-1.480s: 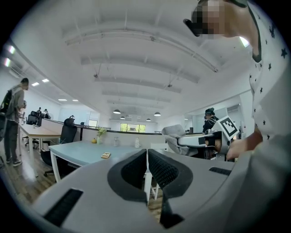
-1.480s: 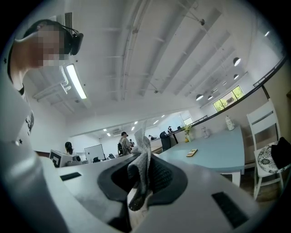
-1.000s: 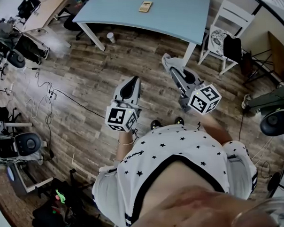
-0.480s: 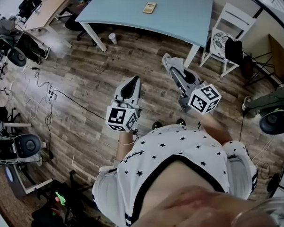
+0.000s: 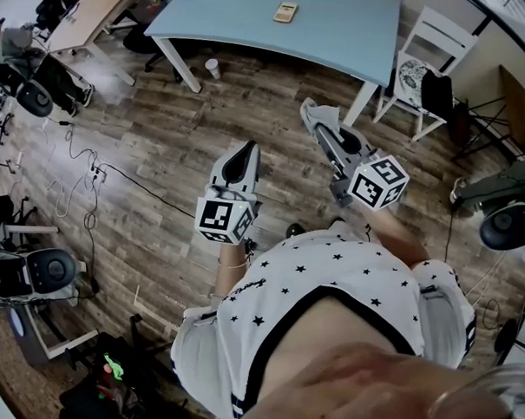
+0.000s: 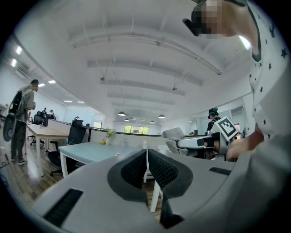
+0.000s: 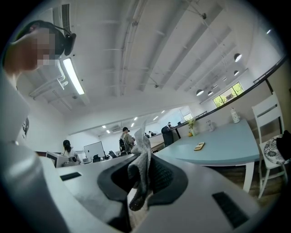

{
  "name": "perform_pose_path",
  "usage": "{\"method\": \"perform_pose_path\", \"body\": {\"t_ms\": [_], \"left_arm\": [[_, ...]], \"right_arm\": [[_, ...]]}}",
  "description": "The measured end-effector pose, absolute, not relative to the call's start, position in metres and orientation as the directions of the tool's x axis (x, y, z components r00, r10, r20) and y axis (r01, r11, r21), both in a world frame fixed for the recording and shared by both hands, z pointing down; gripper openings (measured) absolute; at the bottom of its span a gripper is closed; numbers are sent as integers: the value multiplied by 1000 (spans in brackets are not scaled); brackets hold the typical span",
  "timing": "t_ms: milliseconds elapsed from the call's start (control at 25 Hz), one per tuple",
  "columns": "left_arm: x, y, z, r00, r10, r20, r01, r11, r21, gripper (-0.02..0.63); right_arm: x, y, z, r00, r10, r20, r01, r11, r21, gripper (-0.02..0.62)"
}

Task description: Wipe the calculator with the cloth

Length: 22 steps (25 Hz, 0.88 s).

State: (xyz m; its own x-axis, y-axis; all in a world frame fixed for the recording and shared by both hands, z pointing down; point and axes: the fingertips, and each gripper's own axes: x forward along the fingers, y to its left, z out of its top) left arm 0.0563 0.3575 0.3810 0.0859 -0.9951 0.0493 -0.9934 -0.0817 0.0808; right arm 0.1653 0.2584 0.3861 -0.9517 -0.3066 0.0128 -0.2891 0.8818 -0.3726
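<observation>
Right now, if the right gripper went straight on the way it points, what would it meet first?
The right gripper, shut on the cloth, points across open floor. First in line looks to be the blue table, left of the calculator, though it may pass above it; depth is unclear.

A light blue rectangular table on white legs [image 5: 341, 27] stands well ahead of both tongs. A white slatted wooden chair [image 5: 435, 30] sits beyond the right tongs [image 5: 317, 117]. Beyond the left tongs [image 5: 249, 149], a small white cup [image 5: 211, 68] rests on the brown plank floor [image 5: 155, 131]. Black cables [image 5: 94, 172] lie to their left.
</observation>
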Motion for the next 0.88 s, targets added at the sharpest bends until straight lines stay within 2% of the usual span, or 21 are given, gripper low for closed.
{"method": "perform_pose_path", "body": {"t_ms": [560,880], "left_arm": [[48,340,385,64,-995,76,-996,-59,67,35],[15,315,385,-12,-997,75,-999,15,42,35]], "right_arm": [[161,217,389,-943,-334,1,-308,868,-390,43],[125,183,390,-961,-276,-25,-244,883,-400,43]]}}
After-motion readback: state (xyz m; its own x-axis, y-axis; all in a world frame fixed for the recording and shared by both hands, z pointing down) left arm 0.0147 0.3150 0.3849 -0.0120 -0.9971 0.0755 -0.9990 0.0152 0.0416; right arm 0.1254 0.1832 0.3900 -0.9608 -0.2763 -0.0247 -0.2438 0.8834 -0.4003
